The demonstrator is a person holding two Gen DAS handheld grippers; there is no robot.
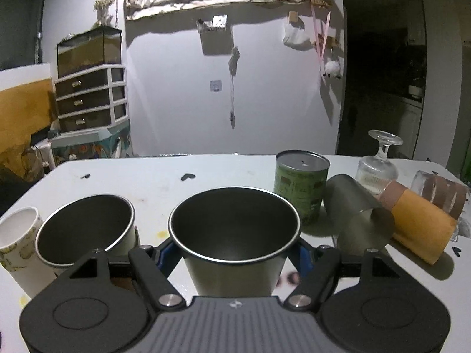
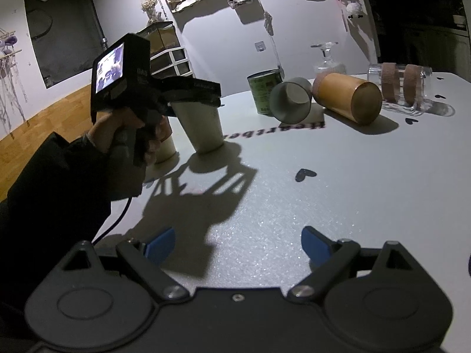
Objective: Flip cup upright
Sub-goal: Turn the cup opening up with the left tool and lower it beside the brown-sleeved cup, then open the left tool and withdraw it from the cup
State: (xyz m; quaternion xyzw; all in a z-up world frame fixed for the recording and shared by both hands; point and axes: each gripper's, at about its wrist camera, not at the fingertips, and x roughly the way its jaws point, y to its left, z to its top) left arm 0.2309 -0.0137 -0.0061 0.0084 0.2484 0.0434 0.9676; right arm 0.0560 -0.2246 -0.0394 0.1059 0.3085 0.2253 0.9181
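My left gripper (image 1: 232, 253) is shut on a steel cup (image 1: 235, 235) that stands upright, mouth up, its base on or just above the white table (image 1: 164, 173). The same cup (image 2: 203, 126) shows in the right wrist view, held by the left gripper. A second metal cup (image 1: 356, 211) lies on its side to the right; it also shows in the right wrist view (image 2: 291, 100). My right gripper (image 2: 237, 247) is open and empty, low over the table's near part.
A green can (image 1: 300, 185), an orange cylinder (image 1: 418, 223) on its side, an upside-down stemmed glass (image 1: 378, 164) and a taped clear glass (image 1: 438, 191) stand at the right. Another upright steel cup (image 1: 85, 229) and a white paper cup (image 1: 17, 241) stand at the left.
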